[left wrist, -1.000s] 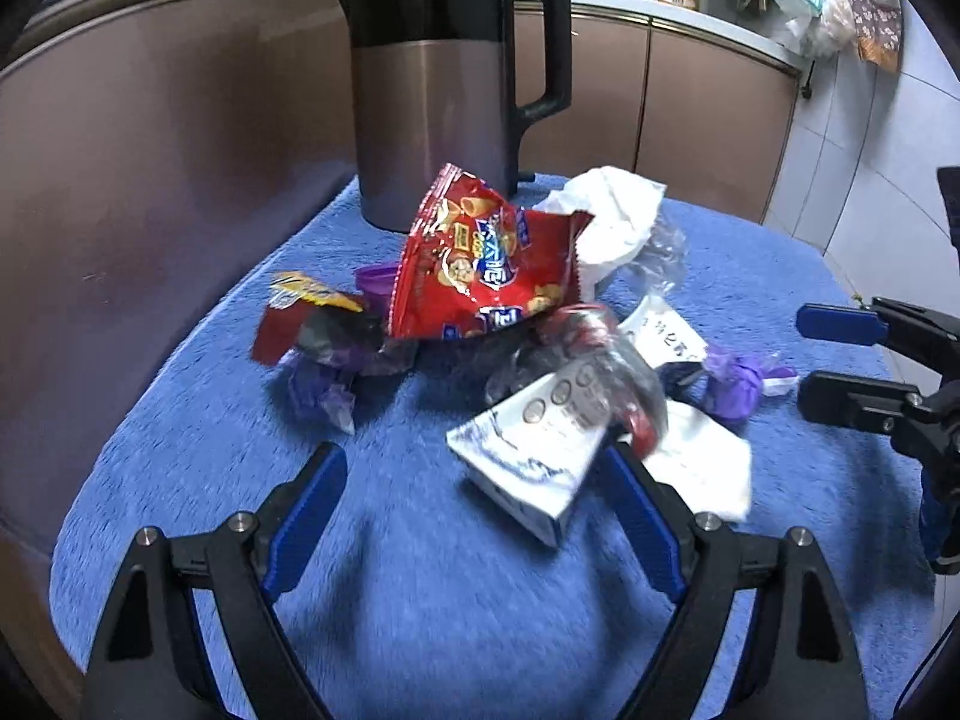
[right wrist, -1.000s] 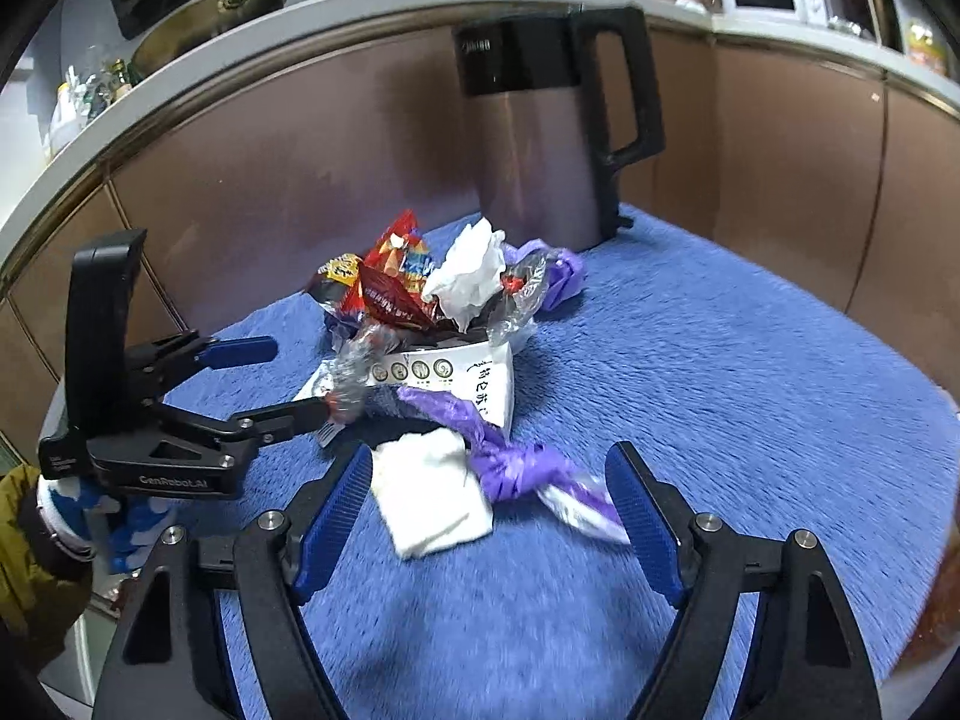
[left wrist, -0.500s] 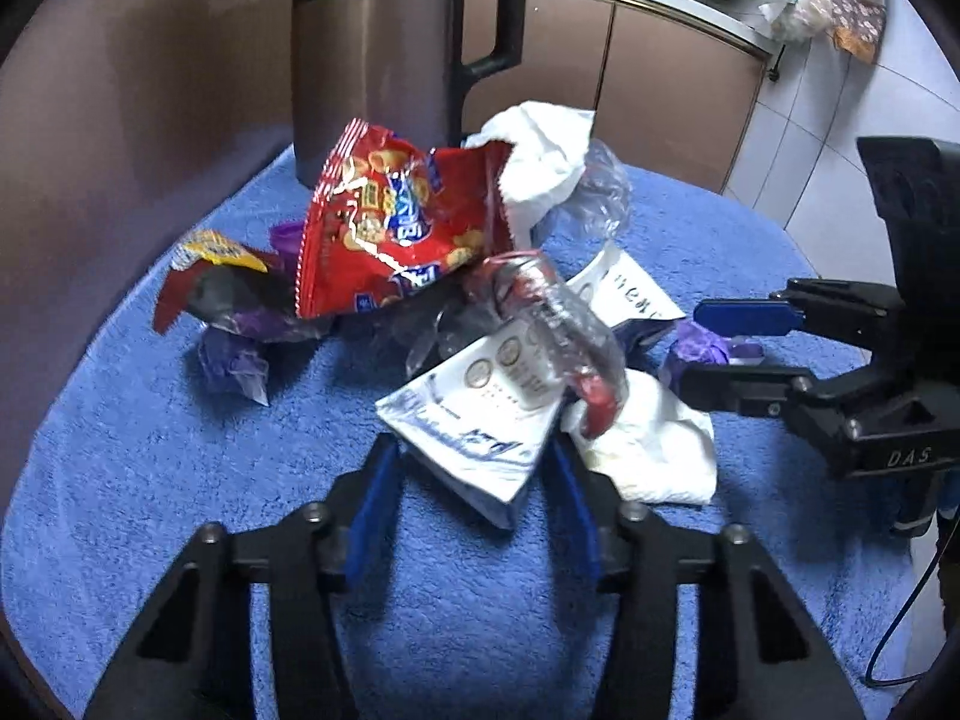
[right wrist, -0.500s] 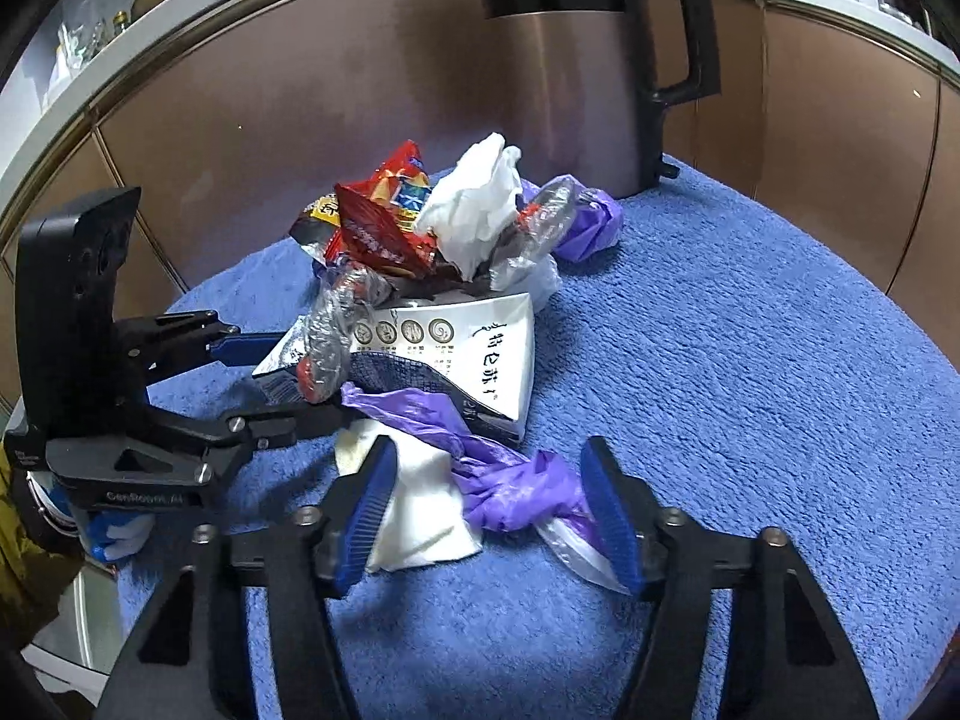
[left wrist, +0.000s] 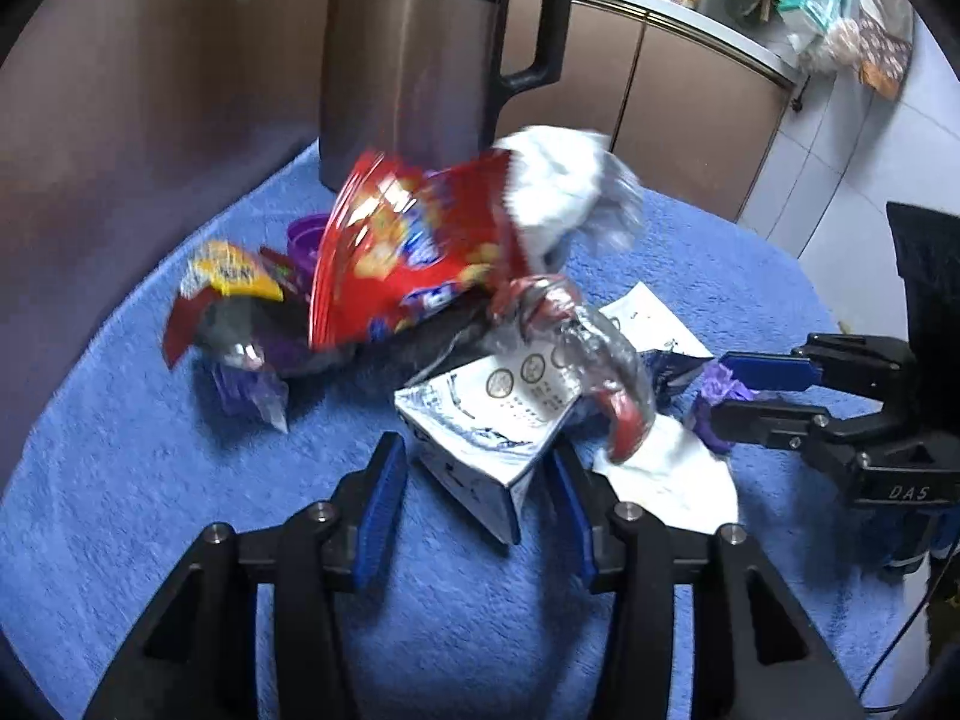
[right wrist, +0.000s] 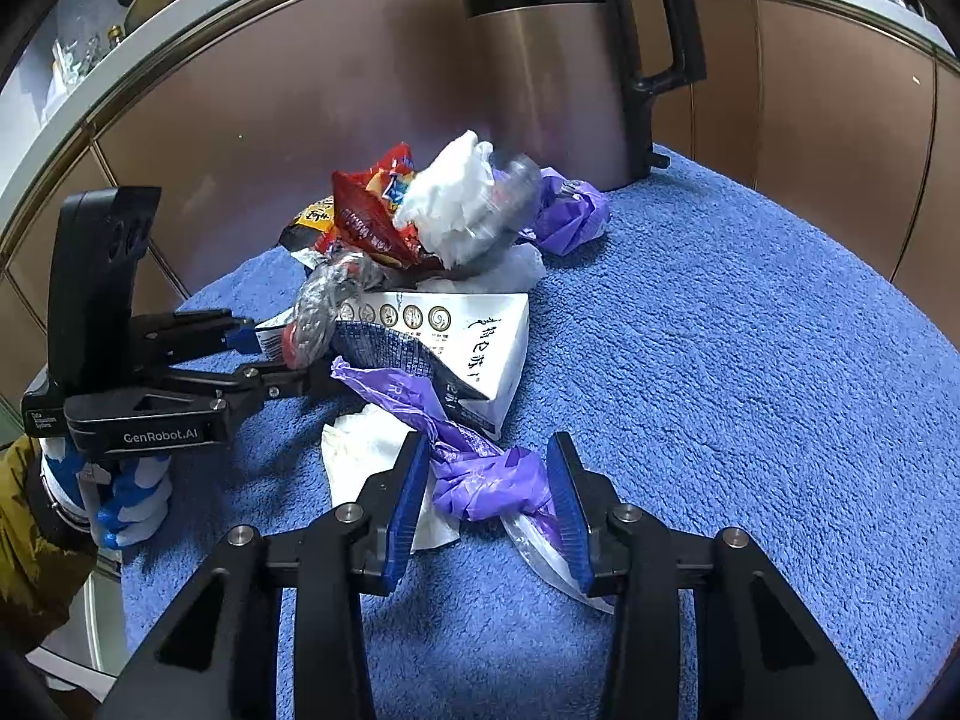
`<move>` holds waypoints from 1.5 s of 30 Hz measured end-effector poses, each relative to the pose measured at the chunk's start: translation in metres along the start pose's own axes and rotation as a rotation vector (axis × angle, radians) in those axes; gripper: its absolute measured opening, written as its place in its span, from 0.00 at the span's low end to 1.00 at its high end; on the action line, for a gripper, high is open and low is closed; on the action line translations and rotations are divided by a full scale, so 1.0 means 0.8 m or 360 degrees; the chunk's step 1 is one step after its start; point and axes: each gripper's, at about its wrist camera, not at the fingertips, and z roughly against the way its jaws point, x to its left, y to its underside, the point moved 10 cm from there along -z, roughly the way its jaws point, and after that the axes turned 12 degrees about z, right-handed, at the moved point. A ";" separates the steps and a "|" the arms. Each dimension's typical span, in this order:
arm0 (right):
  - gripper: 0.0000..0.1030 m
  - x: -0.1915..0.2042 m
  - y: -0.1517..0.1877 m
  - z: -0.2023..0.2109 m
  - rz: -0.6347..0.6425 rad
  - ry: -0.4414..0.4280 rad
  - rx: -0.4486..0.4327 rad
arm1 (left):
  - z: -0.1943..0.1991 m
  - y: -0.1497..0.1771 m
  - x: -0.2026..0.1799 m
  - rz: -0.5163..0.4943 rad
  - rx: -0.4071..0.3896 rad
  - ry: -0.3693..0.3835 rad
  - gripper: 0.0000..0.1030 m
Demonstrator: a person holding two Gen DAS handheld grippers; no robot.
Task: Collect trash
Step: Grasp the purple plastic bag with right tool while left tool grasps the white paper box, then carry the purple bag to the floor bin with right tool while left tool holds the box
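Left gripper (left wrist: 477,483) half-closed around white carton (left wrist: 492,420) at 12 o'clock, not yet pinching; right gripper (right wrist: 489,495) likewise straddling purple bag (right wrist: 480,480), probably to lift both from blue mat (right wrist: 750,360)

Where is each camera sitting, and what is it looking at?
Left wrist: sits on the left gripper, looking over its fingers at the white carton; the right gripper shows.
Right wrist: sits on the right gripper, fingers astride a purple bag; the left gripper shows.
Shared: carton, kettle, blue towel.
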 end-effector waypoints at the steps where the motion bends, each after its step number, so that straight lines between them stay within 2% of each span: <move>1: 0.39 0.000 0.000 -0.001 -0.0001 -0.0002 0.0000 | -0.003 -0.002 -0.001 -0.0020 -0.0009 -0.0004 0.50; 6: 0.39 -0.002 0.000 -0.005 -0.0019 -0.0020 -0.0005 | -0.017 -0.012 0.000 -0.0032 0.0010 0.0023 0.52; 9: 0.39 -0.004 0.002 -0.007 -0.0022 -0.0028 -0.0002 | -0.023 -0.010 -0.009 -0.0037 0.0051 0.0086 0.52; 12: 0.39 -0.006 0.003 -0.009 -0.0039 -0.0040 -0.0011 | -0.018 -0.011 -0.017 -0.0031 0.0038 0.0166 0.52; 15: 0.37 -0.006 0.003 -0.009 -0.0043 -0.0039 -0.0019 | -0.009 -0.006 -0.018 -0.0003 0.0035 0.0213 0.42; 21: 0.34 -0.003 0.010 0.003 -0.0039 -0.0017 -0.0024 | -0.001 0.009 -0.037 -0.0008 0.0009 0.0187 0.39; 26: 0.33 0.003 0.016 0.019 -0.0018 0.0015 -0.0032 | 0.020 0.021 -0.042 0.0094 -0.0015 0.0210 0.39; 30: 0.32 0.010 0.022 0.037 -0.0023 0.0012 -0.0046 | 0.044 0.040 -0.022 0.0166 -0.0007 0.0179 0.39; 34: 0.32 0.028 0.031 0.056 -0.0020 -0.0007 -0.0052 | 0.069 0.073 -0.013 0.0226 0.0090 0.0187 0.39; 40: 0.32 0.055 0.049 0.089 -0.0031 -0.0005 -0.0073 | 0.095 0.133 -0.022 0.0258 0.0232 0.0173 0.39; 45: 0.32 0.069 0.067 0.120 -0.0059 0.0020 -0.0086 | 0.111 0.167 -0.035 0.0231 0.0257 0.0155 0.39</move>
